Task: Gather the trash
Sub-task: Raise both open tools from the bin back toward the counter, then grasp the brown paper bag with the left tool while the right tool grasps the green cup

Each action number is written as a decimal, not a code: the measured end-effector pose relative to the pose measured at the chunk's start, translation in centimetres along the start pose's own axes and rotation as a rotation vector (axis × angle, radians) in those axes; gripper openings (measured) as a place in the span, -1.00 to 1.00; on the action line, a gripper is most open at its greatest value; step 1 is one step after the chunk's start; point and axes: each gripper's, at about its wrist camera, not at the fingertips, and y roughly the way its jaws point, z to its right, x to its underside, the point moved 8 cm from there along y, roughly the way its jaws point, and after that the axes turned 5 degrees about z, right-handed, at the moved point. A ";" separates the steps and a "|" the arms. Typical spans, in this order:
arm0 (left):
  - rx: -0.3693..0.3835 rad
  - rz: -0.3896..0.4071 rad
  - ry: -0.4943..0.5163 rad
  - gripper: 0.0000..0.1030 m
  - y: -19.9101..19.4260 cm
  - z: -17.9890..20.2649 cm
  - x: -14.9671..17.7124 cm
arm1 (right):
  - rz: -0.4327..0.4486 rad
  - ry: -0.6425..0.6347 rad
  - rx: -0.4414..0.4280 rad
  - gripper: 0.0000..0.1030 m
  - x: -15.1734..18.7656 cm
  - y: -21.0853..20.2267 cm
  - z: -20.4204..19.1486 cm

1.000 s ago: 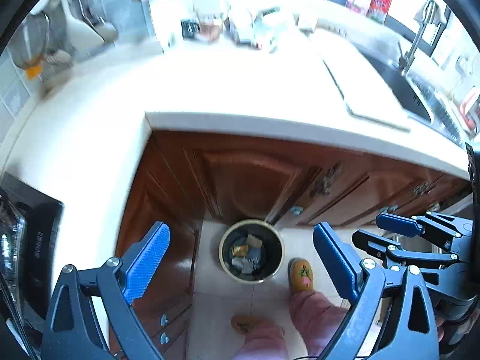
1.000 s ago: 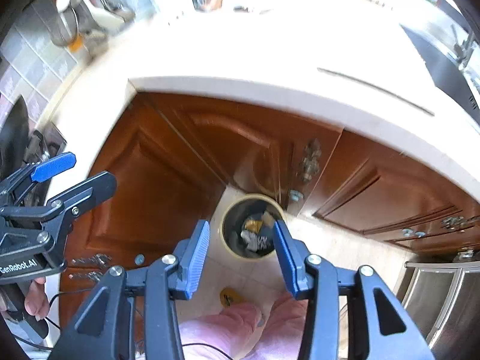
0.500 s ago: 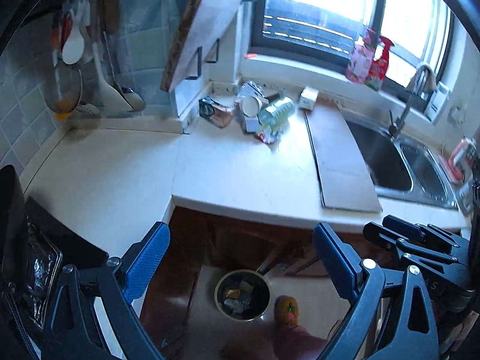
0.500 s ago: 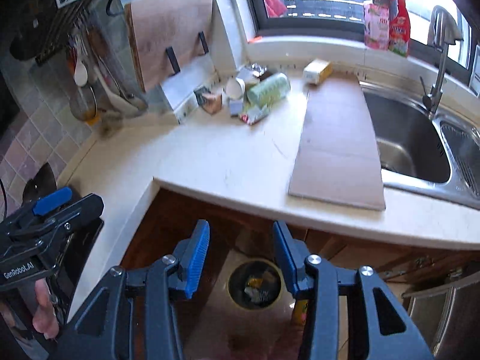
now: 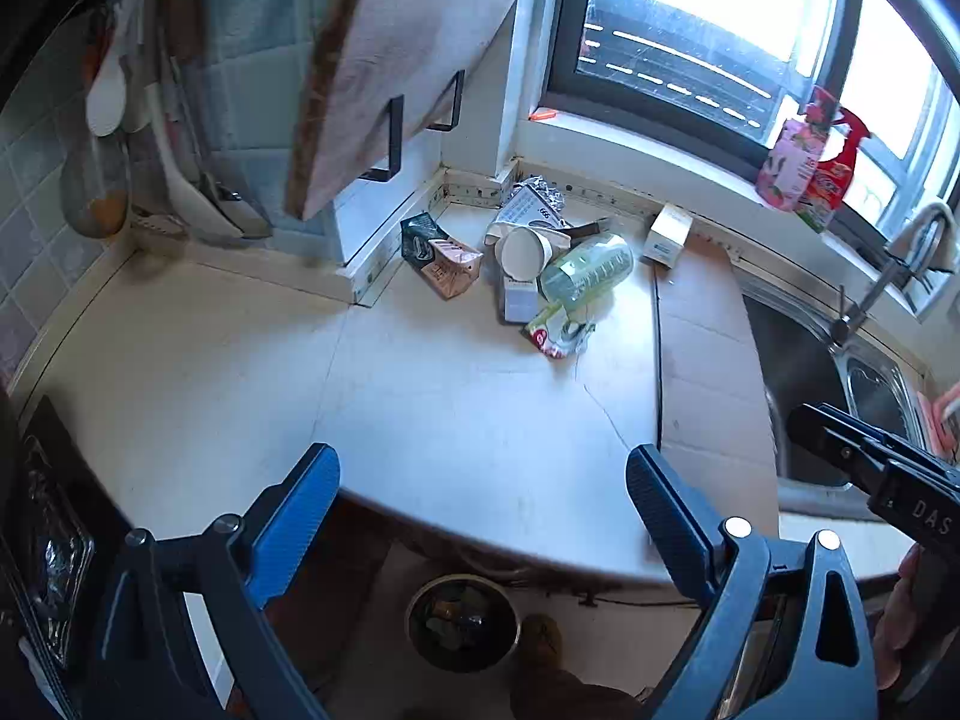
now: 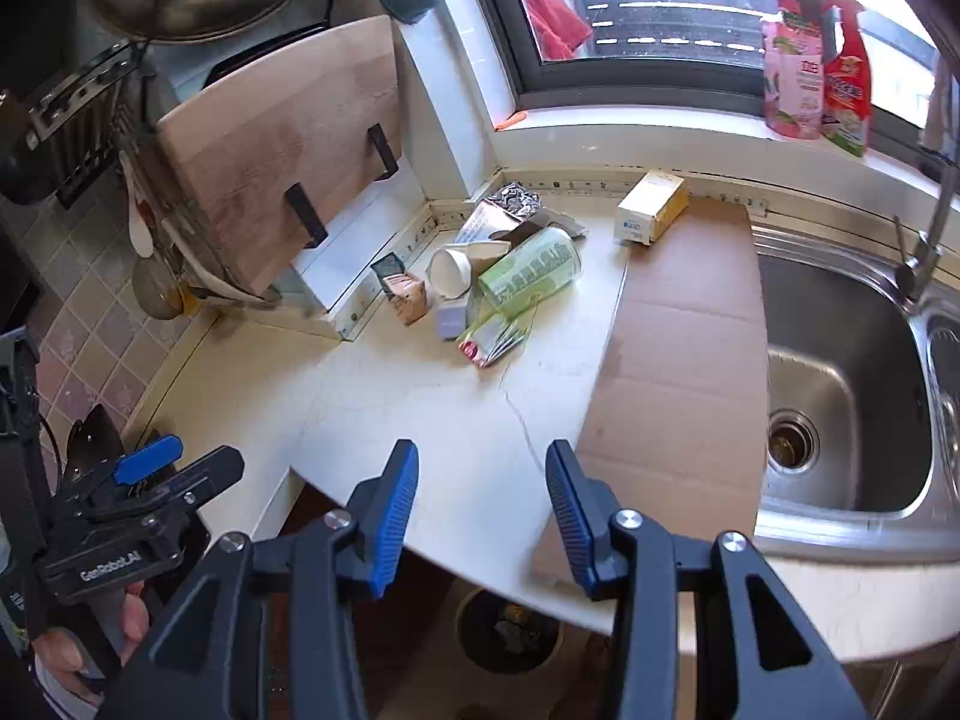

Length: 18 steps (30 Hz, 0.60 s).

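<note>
A heap of trash lies at the back corner of the white counter: a green bottle, a white paper cup, a brown carton, a red-and-white wrapper and crumpled foil. A small yellow-white box sits to their right. On the floor under the counter edge stands a round trash bin with scraps in it. My left gripper is open and empty, above the counter's front edge. My right gripper is open, nothing between its fingers.
A cardboard sheet lies on the counter beside the steel sink with its tap. A wooden cutting board leans on a rack at the back left. Utensils hang on the tiled wall. Spray bottles stand on the windowsill.
Both grippers have risen from down by the cabinet doors and the bin to above the counter; the view now takes in the counter top and trash heap. The jaws' spacing is unchanged.
</note>
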 end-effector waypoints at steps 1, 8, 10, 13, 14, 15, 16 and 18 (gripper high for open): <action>-0.005 -0.009 -0.005 0.80 1.3 0.4 -0.8 | -0.010 -0.002 -0.010 -0.13 -0.8 0.7 0.6; -0.044 -0.034 0.013 0.78 8.8 2.3 -5.8 | -0.095 0.012 -0.069 -0.13 -5.8 7.7 4.4; -0.047 -0.036 0.025 0.77 10.6 2.6 -7.2 | -0.130 0.031 -0.085 -0.07 -6.8 9.8 5.0; -0.039 -0.043 0.044 0.65 13.6 3.1 -9.1 | -0.175 0.068 -0.115 -0.06 -8.4 13.2 5.8; -0.024 -0.053 0.042 0.61 14.5 3.3 -9.6 | -0.185 0.078 -0.122 -0.06 -8.9 14.2 6.0; -0.008 -0.063 0.032 0.54 15.2 3.4 -9.9 | -0.194 0.090 -0.126 -0.05 -9.3 15.1 6.2; 0.014 -0.081 0.010 0.49 16.3 3.4 -10.3 | -0.205 0.108 -0.126 -0.04 -9.7 16.1 6.4; 0.041 -0.119 -0.044 0.41 18.0 3.1 -10.8 | -0.228 0.153 -0.137 0.01 -10.3 18.1 6.9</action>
